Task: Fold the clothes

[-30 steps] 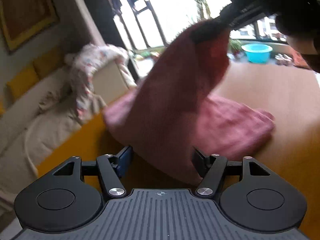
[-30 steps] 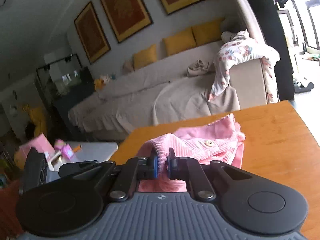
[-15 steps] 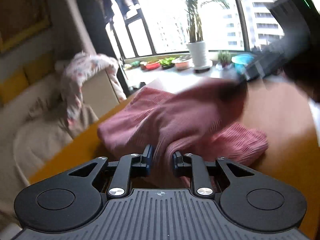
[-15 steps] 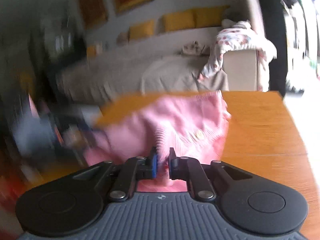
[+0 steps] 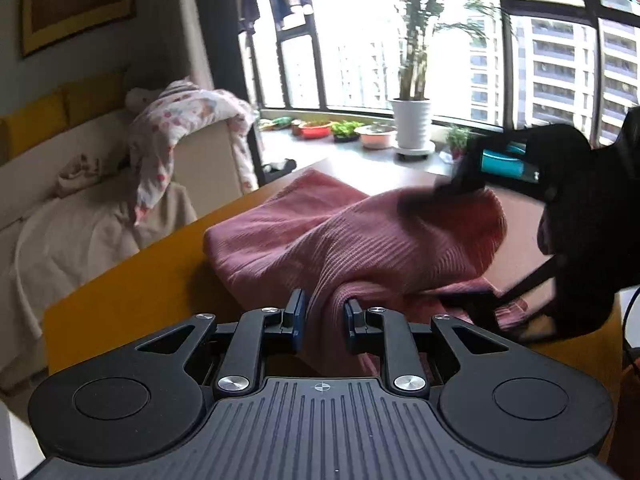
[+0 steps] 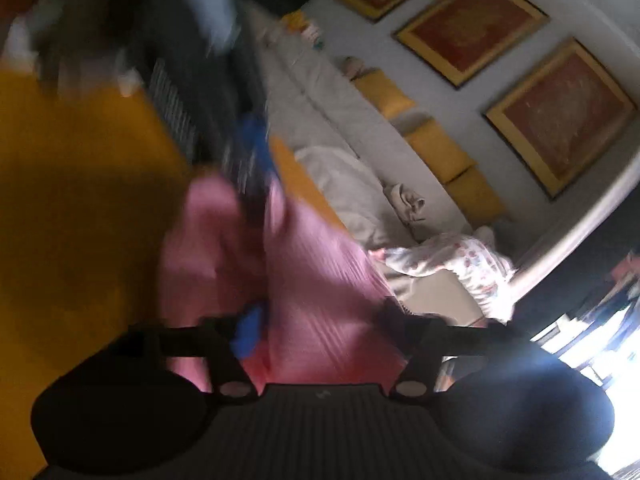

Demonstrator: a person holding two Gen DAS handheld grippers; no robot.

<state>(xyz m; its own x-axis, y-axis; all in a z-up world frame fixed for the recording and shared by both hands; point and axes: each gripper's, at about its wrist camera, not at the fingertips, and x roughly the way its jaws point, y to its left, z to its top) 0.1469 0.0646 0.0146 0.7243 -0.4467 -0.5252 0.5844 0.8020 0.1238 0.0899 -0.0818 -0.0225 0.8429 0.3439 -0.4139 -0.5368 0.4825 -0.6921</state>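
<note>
Pinching a gathered ridge of the pink ribbed garment (image 5: 360,240), my left gripper (image 5: 324,314) has its jaws drawn in on the cloth; a second ago they stood wide with the fabric only draped between them, so that side has taken hold since then. My right gripper (image 6: 316,320) has gone the other way: it was clamped on the hem half a second ago, and now its jaws stand wide apart with the fabric lying loose between them. Its view is badly smeared and tilted, so I read it as swinging hard.

In the left view the right gripper (image 5: 472,184) sits at the far top edge of the garment, which has dropped from a raised peak into a mound on the orange table (image 5: 132,280). I'd judge a fold has just been laid over and the right side let go.
</note>
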